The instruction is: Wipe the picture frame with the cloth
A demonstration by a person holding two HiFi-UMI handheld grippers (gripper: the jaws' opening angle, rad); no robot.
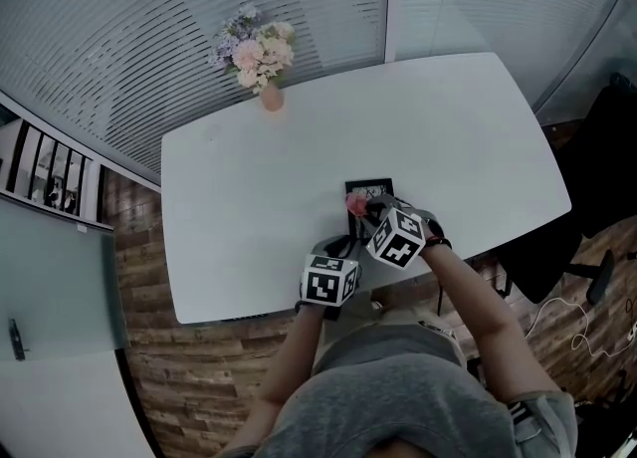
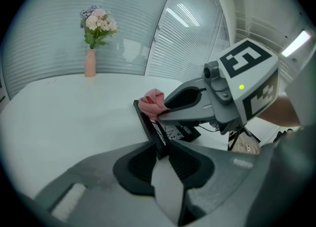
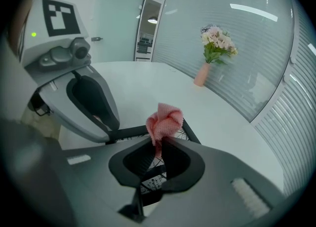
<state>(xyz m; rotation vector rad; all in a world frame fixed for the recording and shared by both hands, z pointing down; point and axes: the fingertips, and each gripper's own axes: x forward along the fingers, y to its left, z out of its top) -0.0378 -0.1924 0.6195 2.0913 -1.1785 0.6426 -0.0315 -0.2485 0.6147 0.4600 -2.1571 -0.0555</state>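
**Legible text, brands, numbers:** none was recorded.

**Item 1:** the left marker cube [image 3: 55, 23], on the left gripper [image 2: 161, 149], was printed with black-and-white square patterns. No letters or figures were formed by them.

**Item 2:** the right marker cube [image 2: 249, 80], on the right gripper [image 3: 159, 148], was printed likewise.

**Item 3:** fine black marks were noted on the white sheet in the picture frame [image 2: 147, 120]. They were too small and blurred to be read.
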